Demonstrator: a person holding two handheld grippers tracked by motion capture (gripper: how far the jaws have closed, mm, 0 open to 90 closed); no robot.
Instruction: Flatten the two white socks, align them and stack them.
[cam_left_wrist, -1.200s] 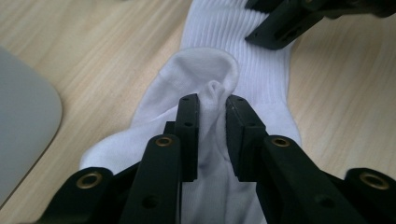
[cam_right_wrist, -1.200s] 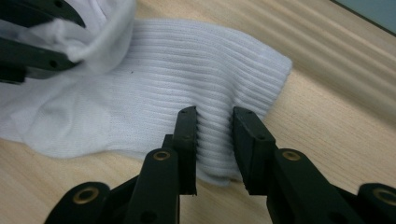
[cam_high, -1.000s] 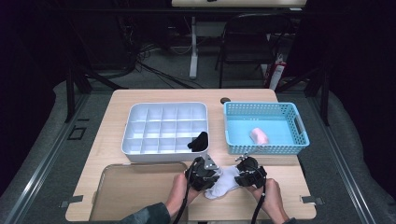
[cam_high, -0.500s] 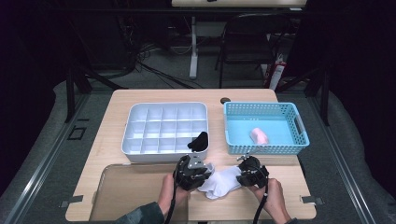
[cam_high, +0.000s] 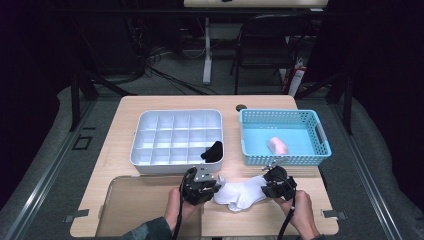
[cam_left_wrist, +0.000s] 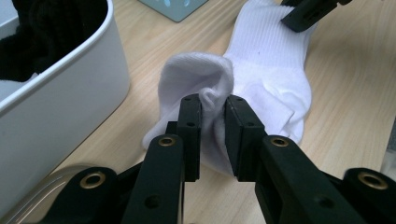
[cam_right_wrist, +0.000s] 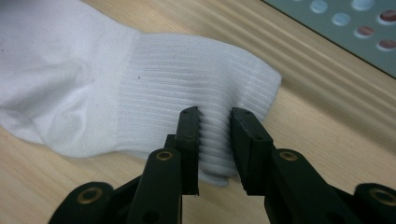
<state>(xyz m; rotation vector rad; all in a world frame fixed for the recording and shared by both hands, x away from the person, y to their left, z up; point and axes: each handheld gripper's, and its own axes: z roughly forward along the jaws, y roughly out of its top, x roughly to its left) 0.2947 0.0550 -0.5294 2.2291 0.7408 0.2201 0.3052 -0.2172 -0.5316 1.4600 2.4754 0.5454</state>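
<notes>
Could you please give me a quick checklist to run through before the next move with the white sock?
1. Left claw pinching the sock at its toe end: ok.
2. Right claw clamped on the ribbed cuff: ok.
3. Sock lying flat and smooth: not ok, the toe end is bunched.
4. Free white tray compartments: ok; a black sock fills a front one.
5. Sock clear of the blue basket: ok.

The high view looks forward and down over the whole table (cam_high: 125, 150). Both gripper views sit low and close, sharing the white sock (cam_left_wrist: 266, 79) at frame centre.
</notes>
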